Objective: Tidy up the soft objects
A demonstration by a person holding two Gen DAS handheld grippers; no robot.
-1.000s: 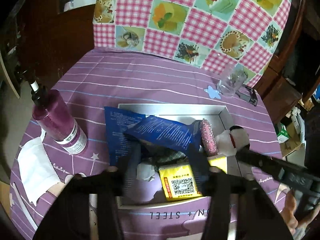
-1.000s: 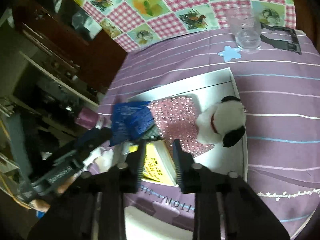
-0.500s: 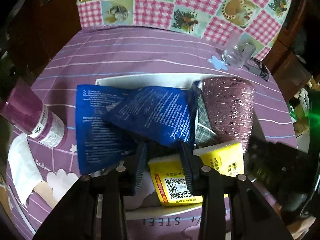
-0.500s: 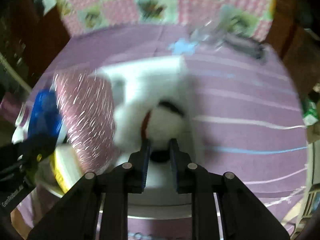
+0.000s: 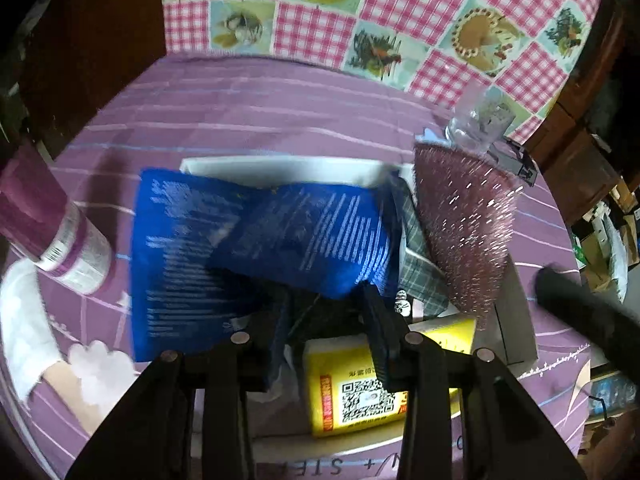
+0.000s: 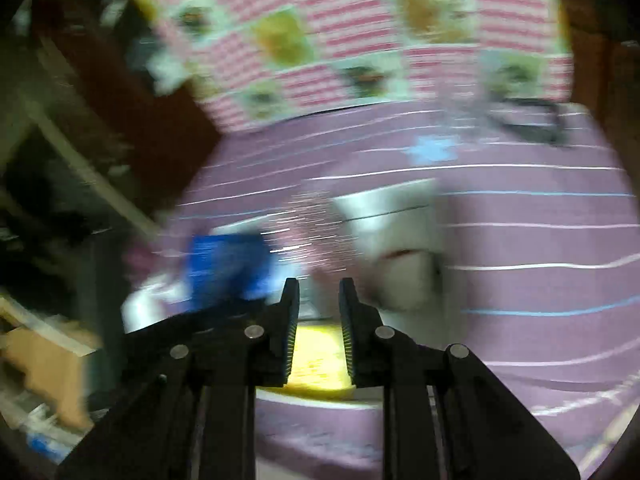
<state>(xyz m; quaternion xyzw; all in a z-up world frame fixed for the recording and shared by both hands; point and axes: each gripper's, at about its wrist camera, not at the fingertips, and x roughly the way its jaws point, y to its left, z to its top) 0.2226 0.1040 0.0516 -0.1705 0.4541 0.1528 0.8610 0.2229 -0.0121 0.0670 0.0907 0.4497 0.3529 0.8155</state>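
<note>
A steel tray (image 5: 280,166) on the purple cloth holds a blue printed bag (image 5: 256,240), a pink sparkly pouch (image 5: 464,216), a checked cloth (image 5: 420,268) and a yellow pack (image 5: 360,384). My left gripper (image 5: 324,312) is shut on the lower edge of the blue bag. My right gripper (image 6: 318,300) hovers over the tray's near edge, jaws slightly apart with nothing between them. The right wrist view is blurred; a white plush toy (image 6: 404,272) shows in the tray, with the blue bag (image 6: 228,264) to its left.
A purple bottle (image 5: 48,224) lies at the left by a white tissue (image 5: 24,320). A clear glass (image 5: 480,120) and a black clip (image 5: 516,160) stand behind the tray. A checked picture cloth (image 5: 380,20) hangs at the back.
The left gripper closed on the blue bag and lifted it a little. The right gripper drew back from the plush toy and swung left, empty.
</note>
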